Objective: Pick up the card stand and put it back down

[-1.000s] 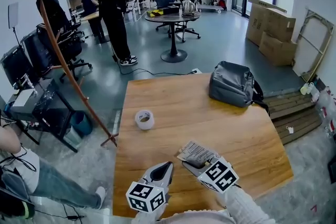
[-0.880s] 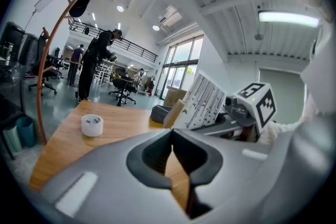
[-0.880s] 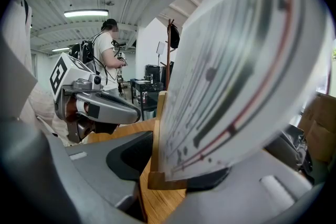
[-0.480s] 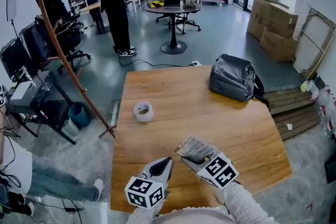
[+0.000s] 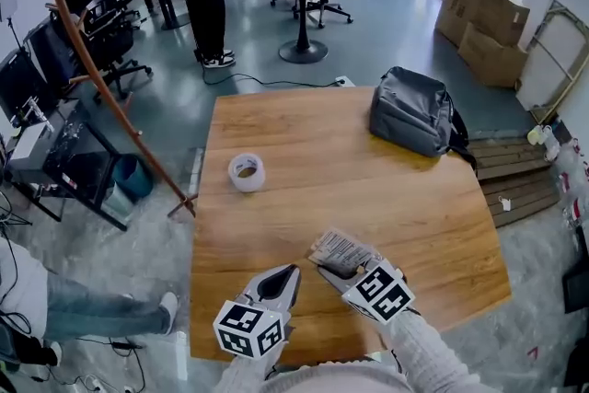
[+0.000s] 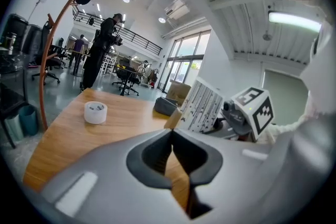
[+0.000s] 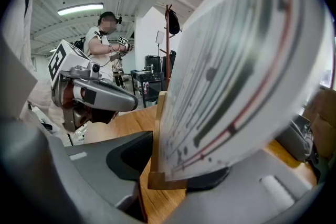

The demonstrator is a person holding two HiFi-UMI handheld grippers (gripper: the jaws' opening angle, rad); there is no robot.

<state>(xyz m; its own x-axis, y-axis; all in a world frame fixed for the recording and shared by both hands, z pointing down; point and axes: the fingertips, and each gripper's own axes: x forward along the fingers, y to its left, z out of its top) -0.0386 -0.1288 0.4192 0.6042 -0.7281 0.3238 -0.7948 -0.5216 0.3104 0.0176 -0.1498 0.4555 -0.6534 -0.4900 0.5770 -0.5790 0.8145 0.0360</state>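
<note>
The card stand (image 5: 340, 248) is a printed white card in a small wooden base (image 7: 167, 182). It sits tilted between the jaws of my right gripper (image 5: 336, 271), which is shut on it near the table's front edge. In the right gripper view the card (image 7: 231, 76) fills most of the picture, with a dark pad on either side of the base. My left gripper (image 5: 287, 276) is just left of it, shut with nothing held; its tips meet (image 6: 171, 132). From the left gripper view the card stand (image 6: 202, 107) shows to the right, leaning.
A roll of tape (image 5: 246, 171) lies on the wooden table (image 5: 368, 189) at mid-left. A grey backpack (image 5: 411, 110) rests at the far right corner. A leaning wooden coat stand (image 5: 101, 78) rises left of the table. Office chairs and a person are beyond.
The head camera has tipped down, so the table sits higher in view. Both grippers and the card stand keep nearly the same place and pose.
</note>
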